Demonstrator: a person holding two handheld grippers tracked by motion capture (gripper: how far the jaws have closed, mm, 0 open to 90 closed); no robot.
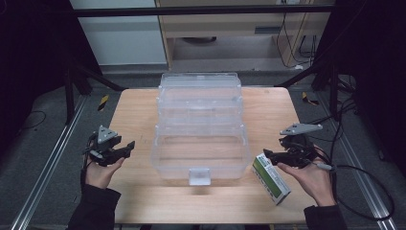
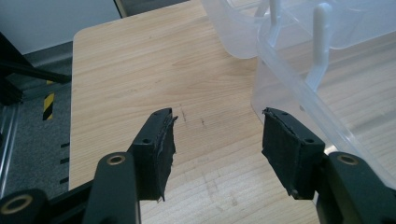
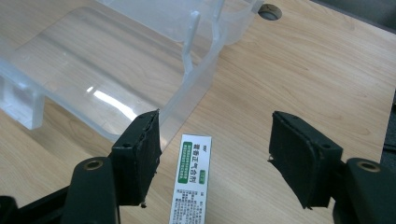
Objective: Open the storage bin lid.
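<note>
While both jaw pairs stand apart, the right hand-held gripper (image 1: 266, 154) is released over the green-and-white box (image 1: 271, 178), which lies flat near the bench (image 1: 134, 110) front-right edge, just beside the clear bin (image 1: 200, 158). Left hand-held gripper (image 1: 129, 146) is released, empty, over bare wood left of the bin.

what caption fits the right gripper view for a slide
Right gripper with jaws open over a green-and-white box lying on the wooden table beside a clear plastic bin.
</note>
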